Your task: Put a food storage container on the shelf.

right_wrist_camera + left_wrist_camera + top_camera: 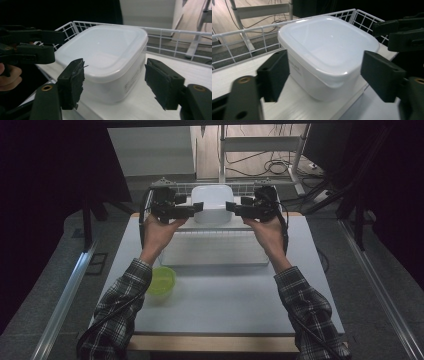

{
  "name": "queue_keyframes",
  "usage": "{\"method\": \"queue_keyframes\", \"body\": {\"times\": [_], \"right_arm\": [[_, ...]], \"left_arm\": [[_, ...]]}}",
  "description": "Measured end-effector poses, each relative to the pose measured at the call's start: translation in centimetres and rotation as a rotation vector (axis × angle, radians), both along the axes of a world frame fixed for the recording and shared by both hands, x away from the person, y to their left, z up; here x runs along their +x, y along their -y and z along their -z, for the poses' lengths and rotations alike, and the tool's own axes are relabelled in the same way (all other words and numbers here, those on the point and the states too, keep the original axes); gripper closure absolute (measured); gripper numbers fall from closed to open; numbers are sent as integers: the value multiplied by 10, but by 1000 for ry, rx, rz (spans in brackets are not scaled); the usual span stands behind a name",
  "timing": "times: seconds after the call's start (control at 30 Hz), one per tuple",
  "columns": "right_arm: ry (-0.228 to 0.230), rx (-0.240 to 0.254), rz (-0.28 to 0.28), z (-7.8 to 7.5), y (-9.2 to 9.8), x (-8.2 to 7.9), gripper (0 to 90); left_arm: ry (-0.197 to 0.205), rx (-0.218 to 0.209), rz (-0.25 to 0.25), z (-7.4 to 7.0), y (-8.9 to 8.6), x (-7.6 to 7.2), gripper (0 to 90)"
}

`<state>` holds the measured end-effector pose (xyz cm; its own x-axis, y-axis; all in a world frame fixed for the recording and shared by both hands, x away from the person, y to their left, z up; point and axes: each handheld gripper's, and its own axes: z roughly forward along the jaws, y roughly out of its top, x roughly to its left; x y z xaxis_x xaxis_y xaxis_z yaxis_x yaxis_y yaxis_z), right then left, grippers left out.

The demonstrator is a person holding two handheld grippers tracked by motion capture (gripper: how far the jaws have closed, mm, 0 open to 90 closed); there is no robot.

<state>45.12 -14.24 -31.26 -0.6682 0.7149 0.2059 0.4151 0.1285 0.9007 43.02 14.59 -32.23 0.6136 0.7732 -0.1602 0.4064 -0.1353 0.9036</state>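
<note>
A: What's hard to make out from where I'm operating?

B: From above, my hands cover the base of the white lidded container (213,204), and the wire rack (240,186) behind is partly cut off.

A: And the tongs?

B: My left tongs (322,75) stand open, pads clear of the container's sides. My right tongs (113,82) are open too, holding nothing. The container sits on the white tray (215,252) on the desk (235,300).

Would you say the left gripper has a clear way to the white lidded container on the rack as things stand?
Probably yes. The left gripper has its jaws open, apart from the white container, with nothing between them. The right gripper waits at the far side, and the wire rail runs behind.
</note>
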Motion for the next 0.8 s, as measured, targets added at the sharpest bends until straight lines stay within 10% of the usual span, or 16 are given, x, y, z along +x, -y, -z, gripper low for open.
{"method": "queue_keyframes", "body": {"times": [0.8], "right_arm": [[46,-38,-124,25,12,-62,123]], "left_arm": [[61,34,141,34,-3,-77,36]]}}
